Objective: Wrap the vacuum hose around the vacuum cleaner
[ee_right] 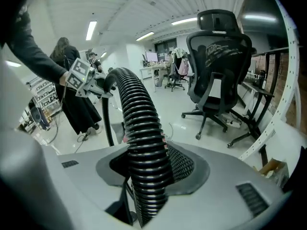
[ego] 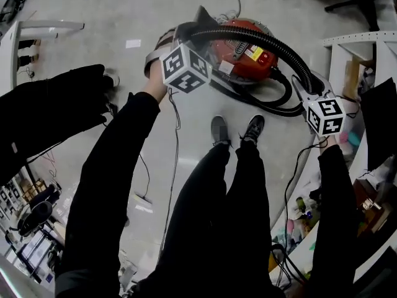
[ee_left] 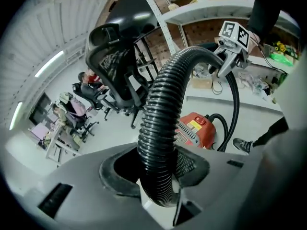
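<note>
A red canister vacuum cleaner [ego: 245,48] sits on the floor just ahead of the person's feet. Its black ribbed hose [ego: 260,41] arches over it from one gripper to the other. My left gripper [ego: 184,35] is shut on the hose's left end, above the vacuum's left side. In the left gripper view the hose [ee_left: 165,104] rises from between the jaws, with the vacuum [ee_left: 199,128] behind. My right gripper [ego: 305,87] is shut on the hose to the right of the vacuum. In the right gripper view the hose [ee_right: 136,114] runs up out of the closed jaws.
A black cable [ego: 273,101] loops on the floor by the vacuum. The person's shoes [ego: 239,129] stand close behind it. White shelving [ego: 347,48] with clutter lines the right. A black garment [ego: 49,110] hangs at left. A black office chair [ee_right: 218,66] stands nearby.
</note>
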The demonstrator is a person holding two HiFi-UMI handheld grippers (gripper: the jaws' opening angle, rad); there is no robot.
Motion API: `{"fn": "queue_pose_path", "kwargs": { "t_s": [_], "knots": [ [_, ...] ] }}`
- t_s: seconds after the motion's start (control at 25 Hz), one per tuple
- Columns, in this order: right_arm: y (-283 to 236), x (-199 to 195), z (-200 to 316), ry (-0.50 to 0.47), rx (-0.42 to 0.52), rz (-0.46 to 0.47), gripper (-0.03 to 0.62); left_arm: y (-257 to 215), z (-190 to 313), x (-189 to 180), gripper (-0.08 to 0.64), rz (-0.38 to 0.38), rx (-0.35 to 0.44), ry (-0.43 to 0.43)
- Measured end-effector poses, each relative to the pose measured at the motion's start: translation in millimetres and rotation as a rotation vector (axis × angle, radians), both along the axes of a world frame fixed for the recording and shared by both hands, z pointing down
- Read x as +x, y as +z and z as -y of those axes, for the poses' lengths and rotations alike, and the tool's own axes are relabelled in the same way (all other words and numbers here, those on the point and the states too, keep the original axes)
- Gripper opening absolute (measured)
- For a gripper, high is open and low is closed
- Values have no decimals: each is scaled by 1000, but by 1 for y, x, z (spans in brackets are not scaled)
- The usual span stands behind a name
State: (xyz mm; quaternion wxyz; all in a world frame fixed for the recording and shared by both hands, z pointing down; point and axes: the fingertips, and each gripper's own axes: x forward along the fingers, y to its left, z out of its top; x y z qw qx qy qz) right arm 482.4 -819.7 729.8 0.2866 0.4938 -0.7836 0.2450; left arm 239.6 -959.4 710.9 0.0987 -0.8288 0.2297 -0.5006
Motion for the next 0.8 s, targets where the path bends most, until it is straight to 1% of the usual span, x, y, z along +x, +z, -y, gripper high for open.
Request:
{"fn": "queue_pose_path", "kwargs": {
  "t_s": [0.12, 0.2, 0.32, 0.44, 0.56, 0.6, 0.68, 0.76, 0.8],
  "knots": [
    [47, 23, 17, 15, -3, -55, 179, 40, 16, 16, 175, 66, -40, 33],
    [76, 43, 28, 26, -9, -107, 183, 67, 25, 31, 175, 99, -71, 49],
    [115, 70, 43, 33, -34, -154, 183, 104, 37, 53, 175, 146, -110, 63],
    [141, 90, 62, 30, -39, -189, 183, 128, 57, 70, 175, 198, -127, 65],
    [165, 108, 85, 48, -59, -209, 183, 147, 79, 84, 176, 234, -145, 34],
    [174, 113, 93, 59, -76, -214, 183, 150, 86, 89, 188, 230, -141, 26],
    [193, 122, 109, 76, -115, -213, 183, 146, 99, 94, 280, 187, -109, 7],
    [207, 122, 126, 57, -139, -206, 183, 137, 104, 85, 336, 110, -92, -42],
    [213, 119, 135, 40, -150, -210, 182, 129, 101, 76, 336, 67, -76, -59]
  ]
}}
